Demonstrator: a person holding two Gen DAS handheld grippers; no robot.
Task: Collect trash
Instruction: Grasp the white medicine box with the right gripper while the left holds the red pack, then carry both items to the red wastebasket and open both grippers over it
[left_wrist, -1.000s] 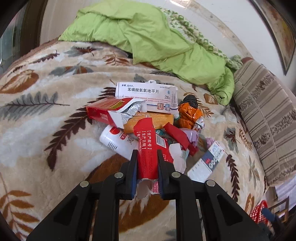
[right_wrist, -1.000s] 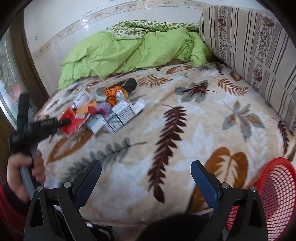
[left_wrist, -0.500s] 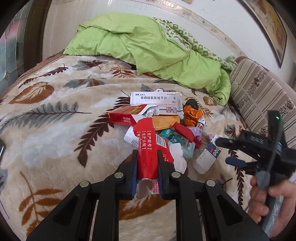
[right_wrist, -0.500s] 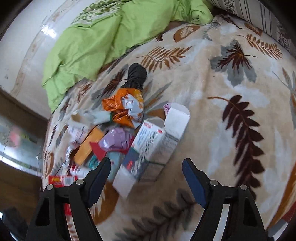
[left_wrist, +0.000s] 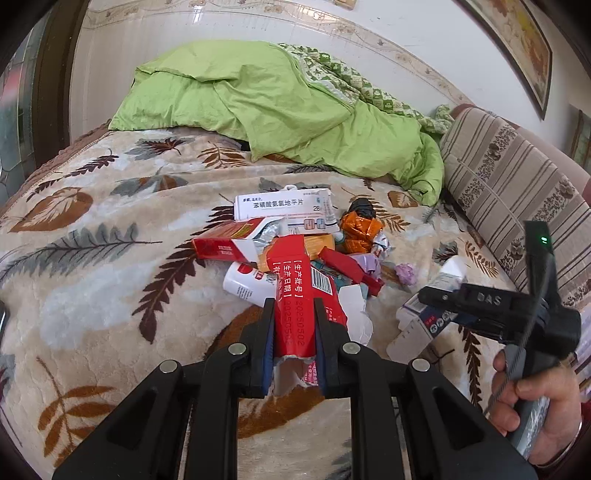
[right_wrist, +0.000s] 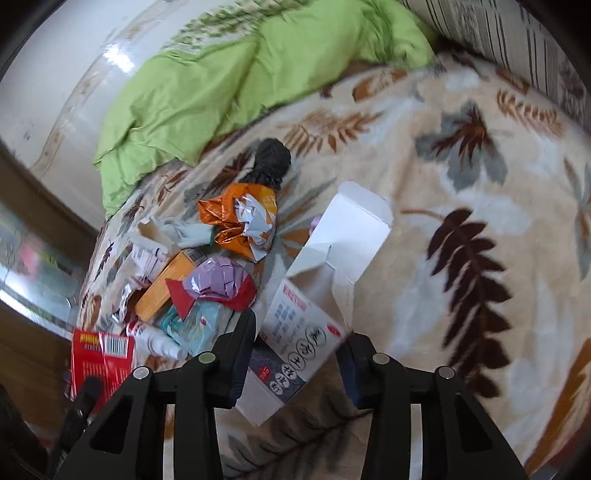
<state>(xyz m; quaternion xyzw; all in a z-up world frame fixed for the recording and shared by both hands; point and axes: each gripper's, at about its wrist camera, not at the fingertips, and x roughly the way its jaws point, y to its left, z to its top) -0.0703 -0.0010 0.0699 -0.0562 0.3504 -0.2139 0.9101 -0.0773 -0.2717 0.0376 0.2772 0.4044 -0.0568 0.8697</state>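
Observation:
A heap of trash lies on the leaf-patterned blanket: cartons, an orange foil wrapper, a crumpled purple wrapper and a white bottle. My left gripper is shut on a torn red carton, which sticks out over the heap. My right gripper straddles an opened white medicine box at the heap's right edge. Its jaws are closing, with the box between them still lying on the blanket. In the left wrist view the right gripper hovers over that box, held by a hand.
A rumpled green quilt covers the back of the bed. A striped cushion stands along the right side. A black bundle sits just behind the orange wrapper. A long white medicine carton lies at the far edge of the heap.
My right gripper swung from the bed's edge in over the heap, dropped onto the white box, and its jaws narrowed around it. My left gripper kept its hold on the red carton.

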